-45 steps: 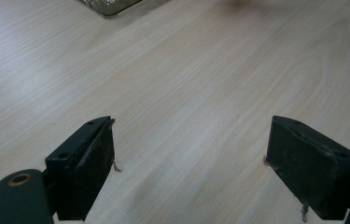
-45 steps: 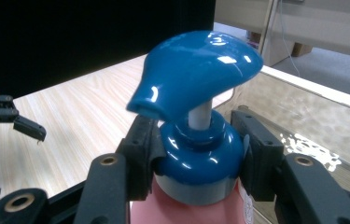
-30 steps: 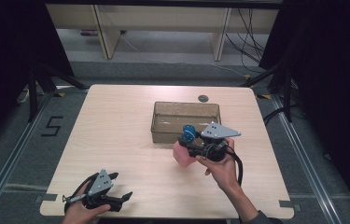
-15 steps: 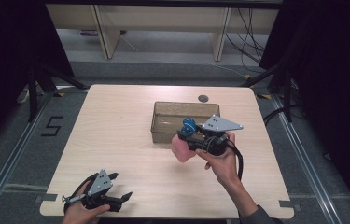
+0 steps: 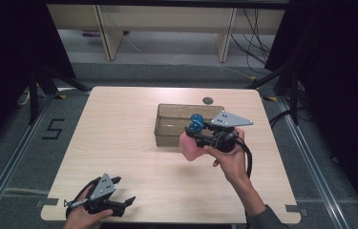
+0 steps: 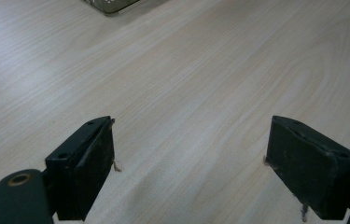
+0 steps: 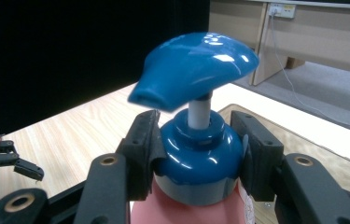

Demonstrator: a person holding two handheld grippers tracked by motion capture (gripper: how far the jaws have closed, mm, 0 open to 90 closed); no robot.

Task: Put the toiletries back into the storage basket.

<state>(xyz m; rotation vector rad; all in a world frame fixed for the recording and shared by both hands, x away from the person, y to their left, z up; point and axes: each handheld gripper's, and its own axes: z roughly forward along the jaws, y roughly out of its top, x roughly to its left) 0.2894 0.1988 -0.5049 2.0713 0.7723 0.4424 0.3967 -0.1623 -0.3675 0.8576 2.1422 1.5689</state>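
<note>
From above, the only writing I can read is a "5" (image 5: 52, 129) marked on the grey floor off the table's left edge. The table (image 5: 119, 143) is pale wood grain with rounded corners; dark curtains stand on both sides and light shelving legs and cables sit behind. A clear brownish bin (image 5: 167, 125) sits near the far edge, right of centre, below a small round grommet (image 5: 208, 100). The right gripper (image 5: 196, 136) holds a pink pump bottle (image 5: 191, 147) with a blue pump head off the table at the bin's near right corner; any label is too small to read. The left gripper (image 5: 124, 204) rests at the near left corner, partly cut off by the frame.

In the left gripper view, the jaws stand wide apart with nothing between them, above bare wood.

In the right gripper view, the jaws clamp the bottle's blue collar (image 7: 199, 161) on both sides; the pink body is mostly hidden below.
</note>
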